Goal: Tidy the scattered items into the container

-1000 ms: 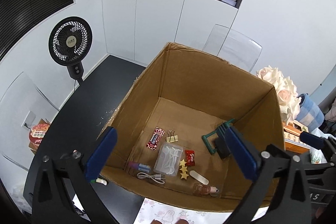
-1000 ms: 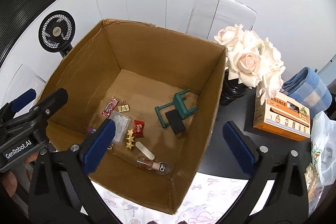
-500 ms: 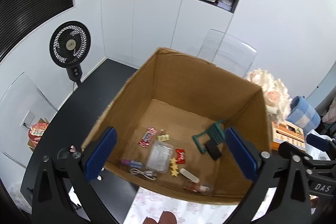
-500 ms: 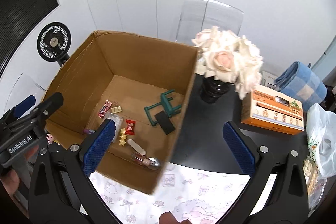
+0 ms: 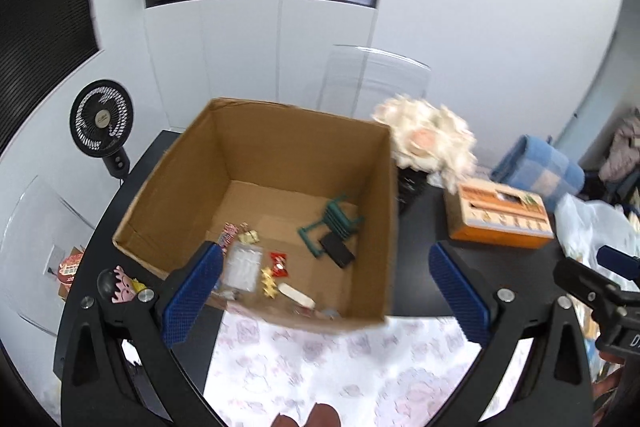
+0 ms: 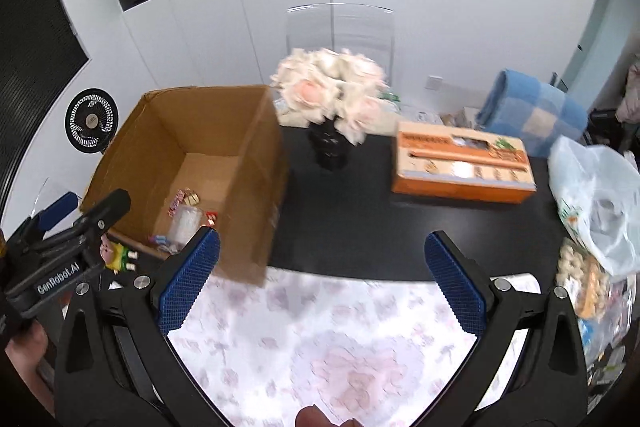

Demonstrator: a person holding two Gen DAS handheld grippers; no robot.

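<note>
Cardboard box [image 5: 280, 163] sits on the black counter [image 6: 360, 219] with its top open, and most of the small clutter lies on its floor: a green miniature chair [image 5: 334, 223] with a black card [image 5: 338, 254] against it, a clear packet [image 5: 242, 265], a red sweet [image 5: 279, 263], gold stars [image 5: 269, 281], a striped sweet [image 5: 226, 241] and a binder clip [image 5: 249, 237]; my left tongs [image 5: 320, 291] stand wide with nothing between them, and my right tongs [image 6: 320, 287] likewise — wide, empty, held over the floral cloth [image 6: 328, 347].

Judging the step: both pairs are free and hover short of the box, so I read this as a gap between placements; what I can see outside the box is a small pink-and-yellow figure [image 6: 116, 254] on the counter just beside its near-left corner. If that counts among the scattered items, the next move calls for the left tongs to swing down to it, close on its narrow body and lift it clear of the box wall; if not, the scene fits a finished tidy just as well.

Left view looks straight into the box and shows its whole floor; the right view catches only a sliver of the contents, yet shows the figure plainly, plus the roses [image 6: 332, 91], the orange carton [image 6: 460, 163] and the plastic bag [image 6: 596, 195] — the left view partly hides the figure behind its own frame.
</note>
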